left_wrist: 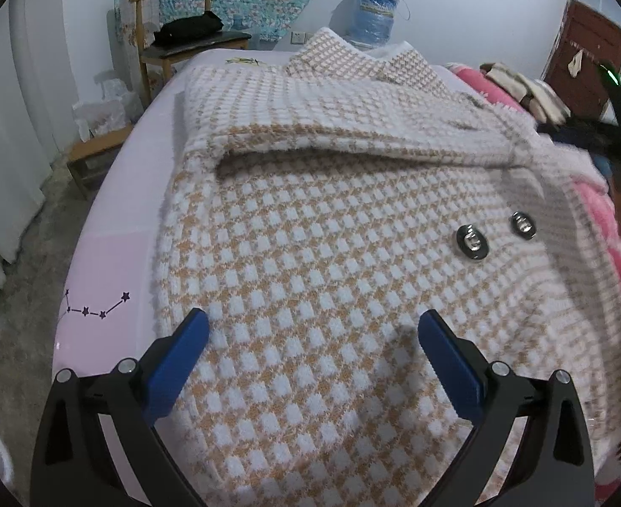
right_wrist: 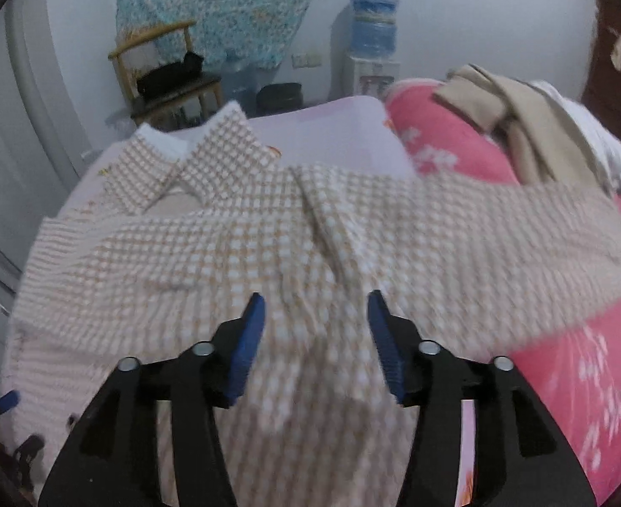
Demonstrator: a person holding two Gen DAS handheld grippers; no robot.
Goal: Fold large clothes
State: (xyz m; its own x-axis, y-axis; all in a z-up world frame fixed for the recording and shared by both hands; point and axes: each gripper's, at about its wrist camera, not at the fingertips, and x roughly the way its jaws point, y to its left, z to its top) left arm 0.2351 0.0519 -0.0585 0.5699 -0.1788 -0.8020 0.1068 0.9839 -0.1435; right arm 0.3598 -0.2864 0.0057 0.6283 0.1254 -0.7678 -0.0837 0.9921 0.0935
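Left wrist view shows the checked coat [left_wrist: 331, 228] spread flat over the bed [left_wrist: 120, 219], tan and white squares, its collar [left_wrist: 352, 59] at the far end and two metal snap buttons [left_wrist: 496, 234] toward the coat's right side. A sleeve lies folded across the coat's upper part. No readable writing appears on the coat; the only marking beside it is a line of small dark stars [left_wrist: 94, 306] printed on the pink sheet off the coat's left edge. The left claw [left_wrist: 312, 338] hovers over the coat's near hem with its blue pads wide apart and nothing between them.

Off the coat's left edge a strip of bare sheet runs to the bed's rim, then the floor. Off its right edge a pink quilt [left_wrist: 619, 236] presses close.

Right wrist view, which is blurred, takes the coat [right_wrist: 234, 262] from its other side. The right claw [right_wrist: 315, 317] hangs above the fabric, pads moderately apart, gripping nothing. This view alone shows how the pink floral quilt [right_wrist: 564, 359] fills the space right of the coat, with beige clothes [right_wrist: 530, 126] heaped on it.

Beyond the coat's collar both views show a wooden chair [left_wrist: 175, 29] and a blue water bottle [left_wrist: 376, 8] on its dispenser; the bottle's label cannot be read.
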